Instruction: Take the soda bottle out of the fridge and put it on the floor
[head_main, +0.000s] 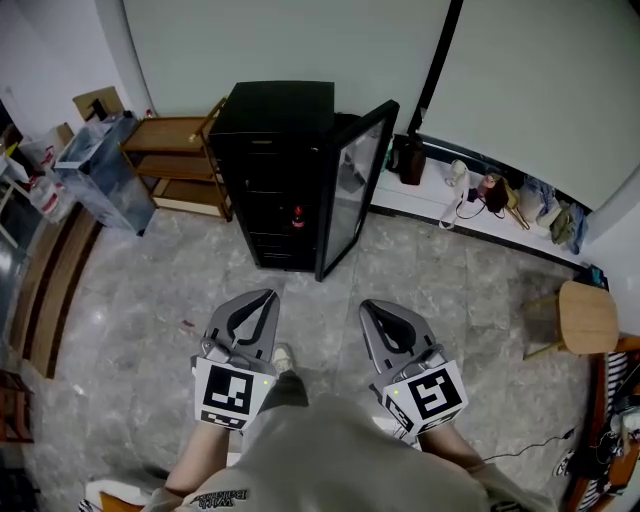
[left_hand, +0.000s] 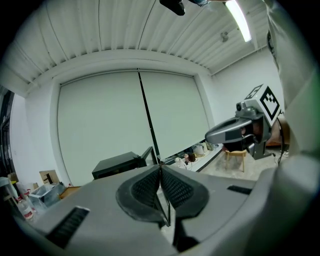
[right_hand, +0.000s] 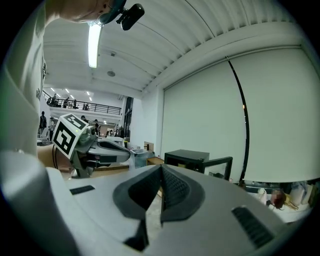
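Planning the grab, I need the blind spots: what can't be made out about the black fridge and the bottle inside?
- The small dark bottle with a red patch: head view only, too small to confirm as soda.
- Shelves of the black fridge: too dark in the head view.
- Fridge front: the shut left gripper and shut right gripper cover it in their own views.

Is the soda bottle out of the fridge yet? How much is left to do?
Not yet. Done: the fridge door stands open. In hand: nothing. The left hand-held gripper and the right hand-held gripper are both shut and empty, short of the fridge. Left: reach in, grab the soda bottle on its shelf, and set it on the floor.
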